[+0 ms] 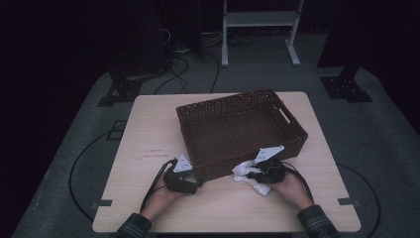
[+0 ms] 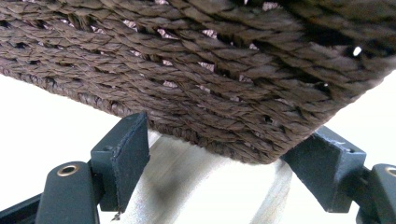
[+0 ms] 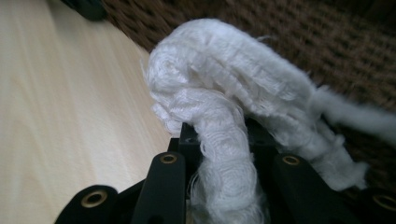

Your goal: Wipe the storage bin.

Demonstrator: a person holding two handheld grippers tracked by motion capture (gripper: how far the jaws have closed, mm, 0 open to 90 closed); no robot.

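White cloth: bunched, fluffy, lying on the table just outside the near wall of the wicker basket, toward that wall's right half. Right gripper has it: in the right gripper view the jaws stand narrow, pinched on a fold of the cloth, the rest bulging above and to the side. The basket's wall rises directly beyond the cloth; interior looks empty, so the way in is probably up and over the rim, away from the person.

Left gripper: at the basket's near left corner, jaws wide, straddling the woven corner; whether the pads press it, cannot tell. Likely steadying the basket.

Nothing else on the table near the basket; cables and a stand's legs lie on the floor beyond it.
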